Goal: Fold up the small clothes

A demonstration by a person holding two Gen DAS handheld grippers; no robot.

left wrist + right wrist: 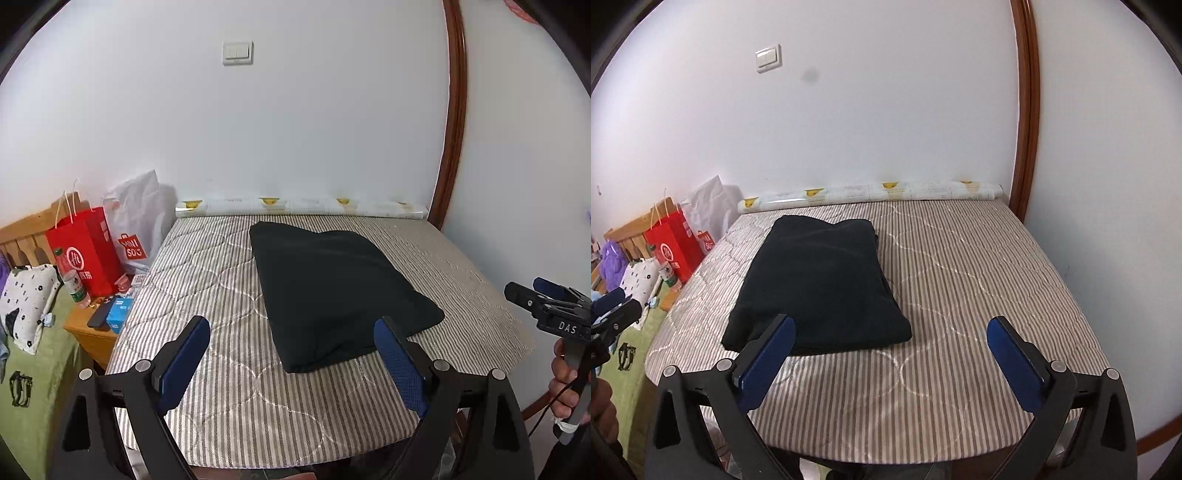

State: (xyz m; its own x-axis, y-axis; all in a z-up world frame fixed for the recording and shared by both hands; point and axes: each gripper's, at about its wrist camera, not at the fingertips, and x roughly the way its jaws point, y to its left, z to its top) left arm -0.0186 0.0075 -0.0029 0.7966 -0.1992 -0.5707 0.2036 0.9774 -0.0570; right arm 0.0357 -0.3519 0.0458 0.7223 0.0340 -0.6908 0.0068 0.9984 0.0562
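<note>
Lying folded into a thick dark rectangle at the frame's centre, the black garment [332, 291] rested on the striped surface [229, 406], while left tongs [291, 341] and right tongs [891, 338] hovered spread and empty nearby, likely because folding looked finished.

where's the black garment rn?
The folded black garment lies on the striped table cover, centre in the left wrist view and left of centre in the right wrist view, short of the patterned roll by the wall.
</note>
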